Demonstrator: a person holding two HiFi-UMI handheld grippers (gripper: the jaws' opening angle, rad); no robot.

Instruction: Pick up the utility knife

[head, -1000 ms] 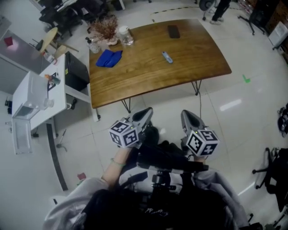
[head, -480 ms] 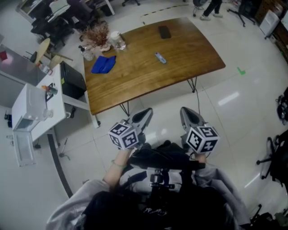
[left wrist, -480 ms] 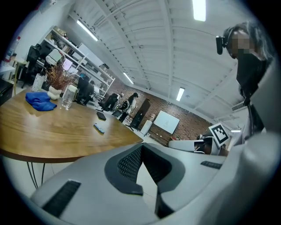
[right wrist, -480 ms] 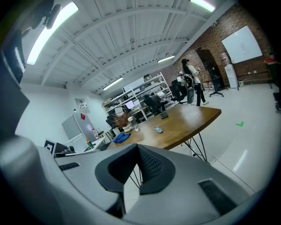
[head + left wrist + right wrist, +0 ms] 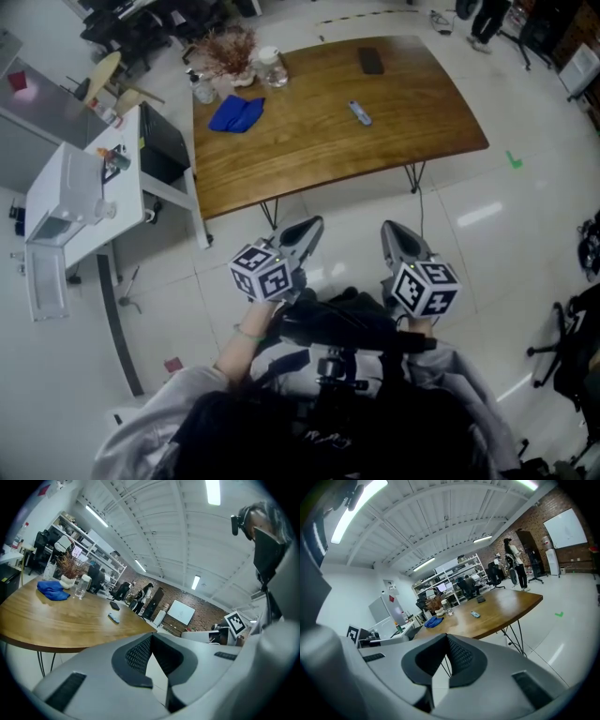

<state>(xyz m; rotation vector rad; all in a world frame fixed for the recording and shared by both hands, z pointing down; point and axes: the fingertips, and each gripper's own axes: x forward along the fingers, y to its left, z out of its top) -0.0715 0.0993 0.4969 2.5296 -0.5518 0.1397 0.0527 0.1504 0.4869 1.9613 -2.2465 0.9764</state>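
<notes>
Utility knife on table; L tool, R tool closed, pointing fwd.

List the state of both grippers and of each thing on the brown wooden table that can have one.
Left gripper: shut, empty.
Right gripper: shut, empty.
Small grey-blue utility knife: lying flat on the brown wooden table, untouched; blade too small to tell.
Blue cloth: crumpled.
Clear glass jar: upright.
Dark rectangular slab: lying flat.
</notes>
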